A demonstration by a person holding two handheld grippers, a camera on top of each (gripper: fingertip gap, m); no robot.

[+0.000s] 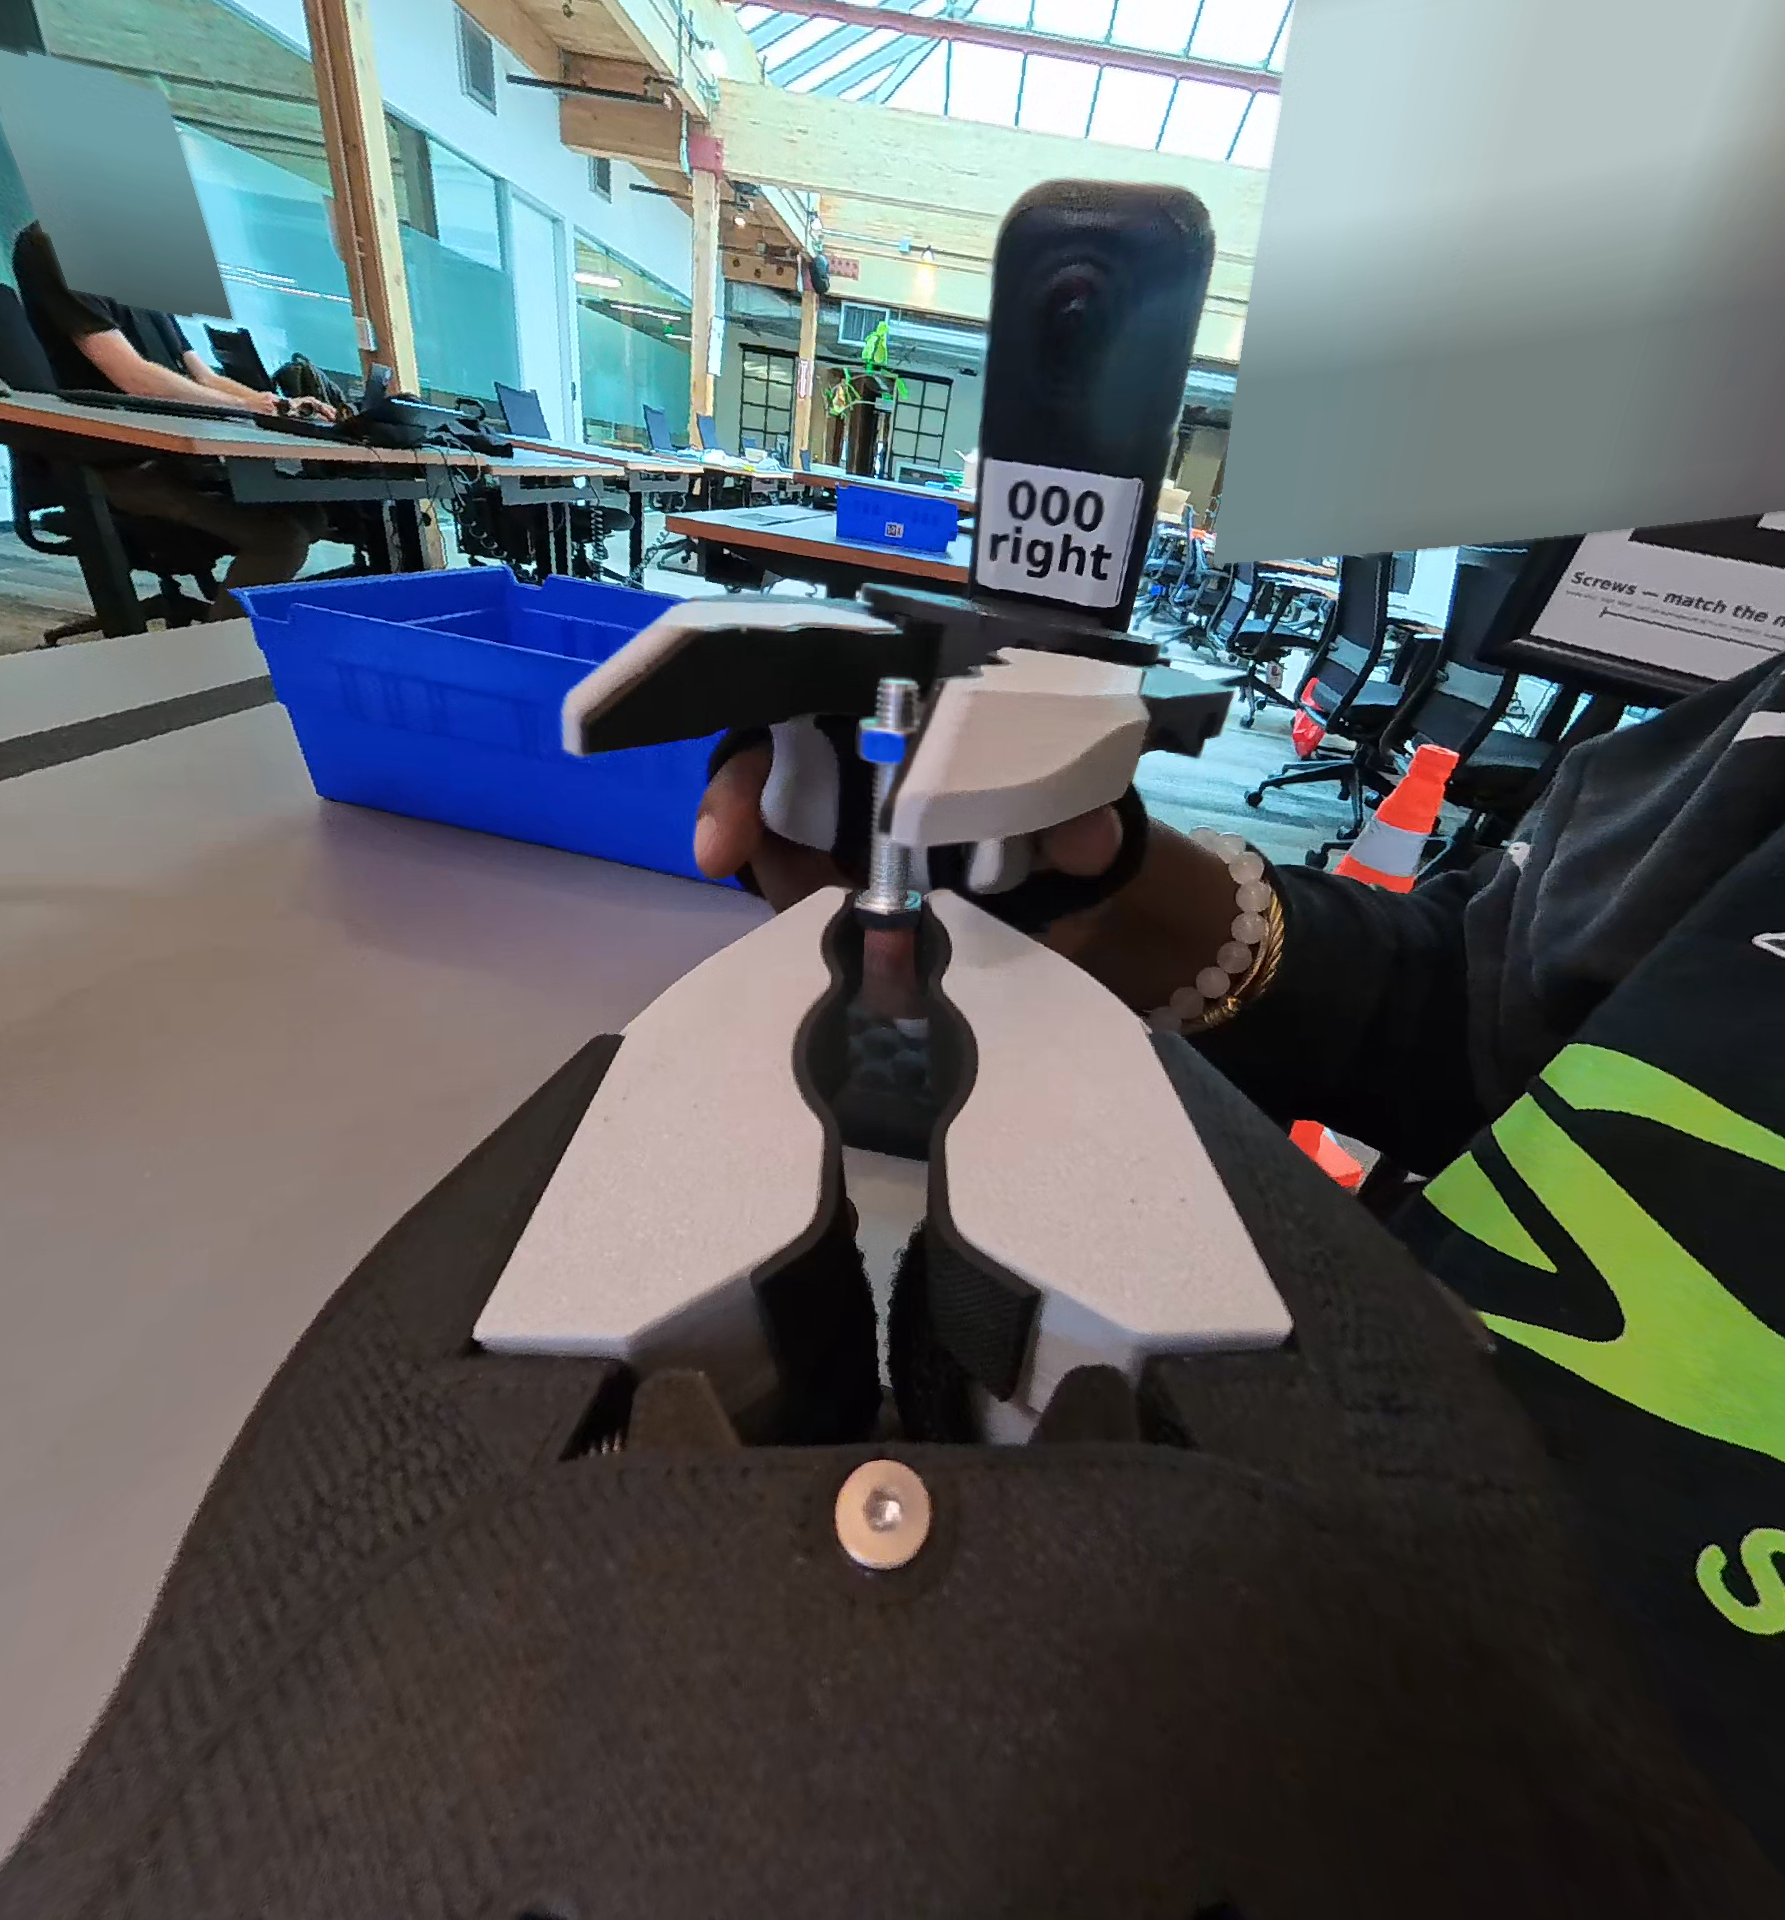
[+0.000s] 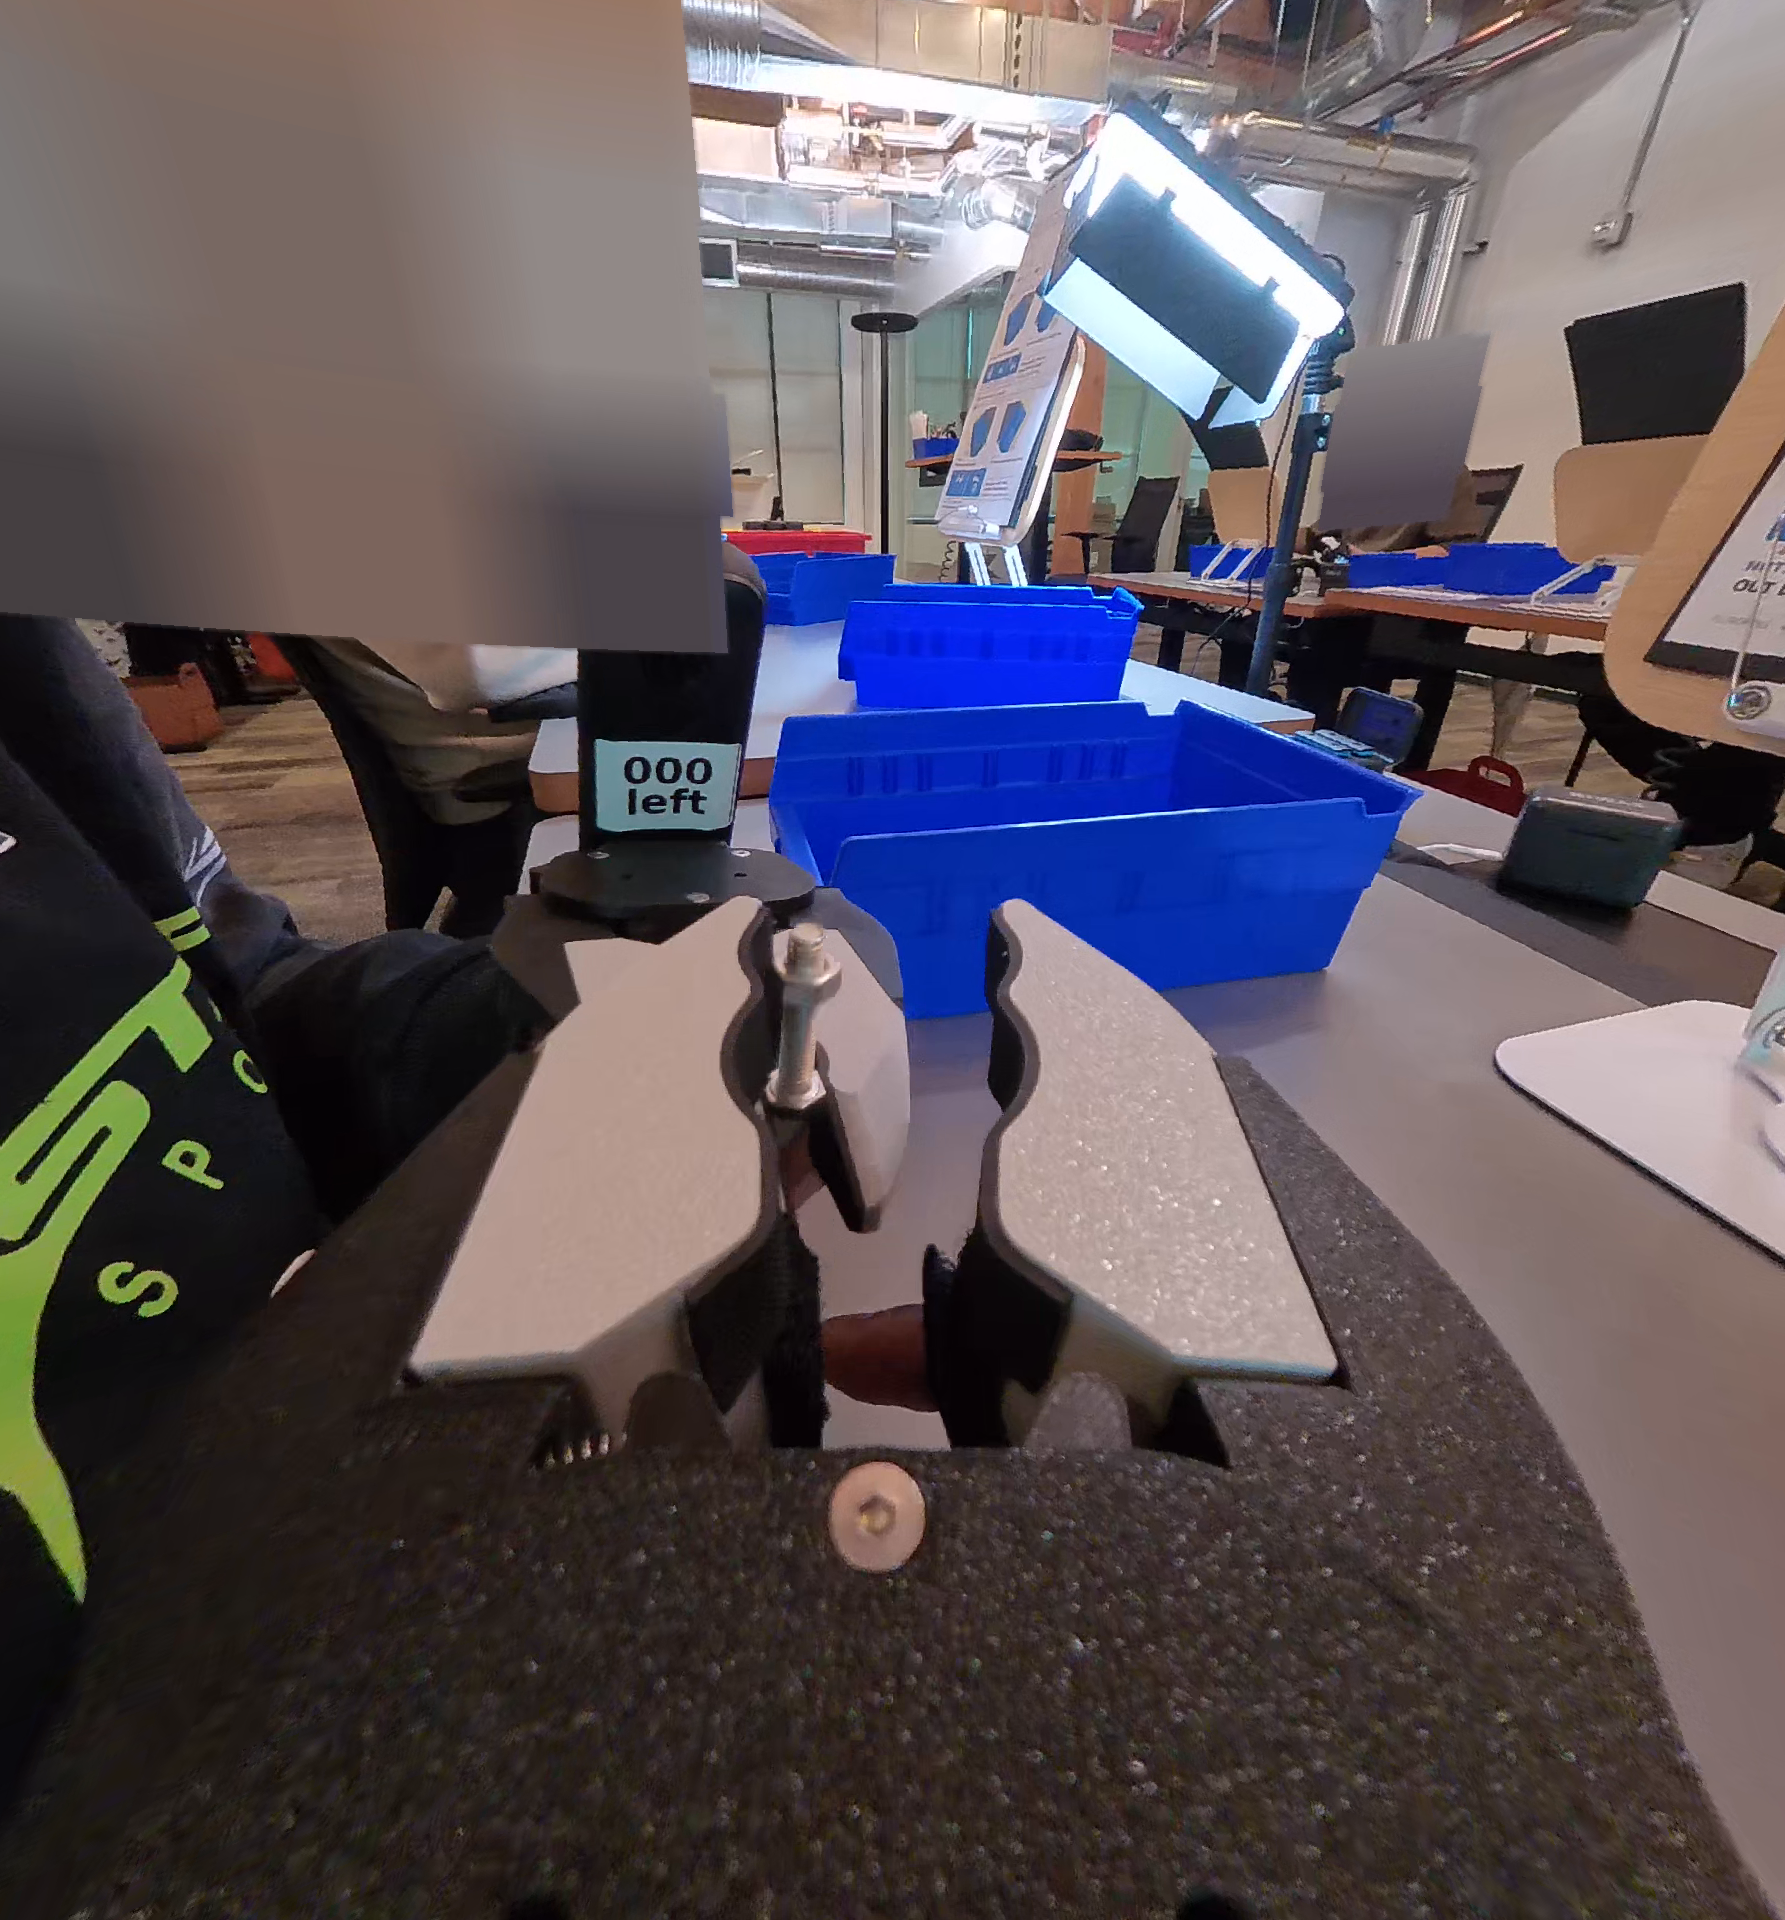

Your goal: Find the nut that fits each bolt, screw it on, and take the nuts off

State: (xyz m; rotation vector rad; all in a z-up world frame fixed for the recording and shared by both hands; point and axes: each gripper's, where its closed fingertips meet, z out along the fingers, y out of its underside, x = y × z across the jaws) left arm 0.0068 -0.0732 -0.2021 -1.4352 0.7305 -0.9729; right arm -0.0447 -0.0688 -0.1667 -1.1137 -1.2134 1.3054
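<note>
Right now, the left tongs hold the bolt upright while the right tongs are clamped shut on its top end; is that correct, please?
Not quite: the right tongs are open, their fingers apart on either side of the bolt, as the right wrist view shows. The left tongs do hold the bolt upright by its lower end.

1. The left wrist view looks forward along its own tongs (image 1: 893,914), close above the bench (image 1: 192,987), facing the other tongs.
2. The right wrist view looks back the opposite way.
3. Both share the upright bolt (image 1: 890,800) (image 2: 800,1023).
</note>
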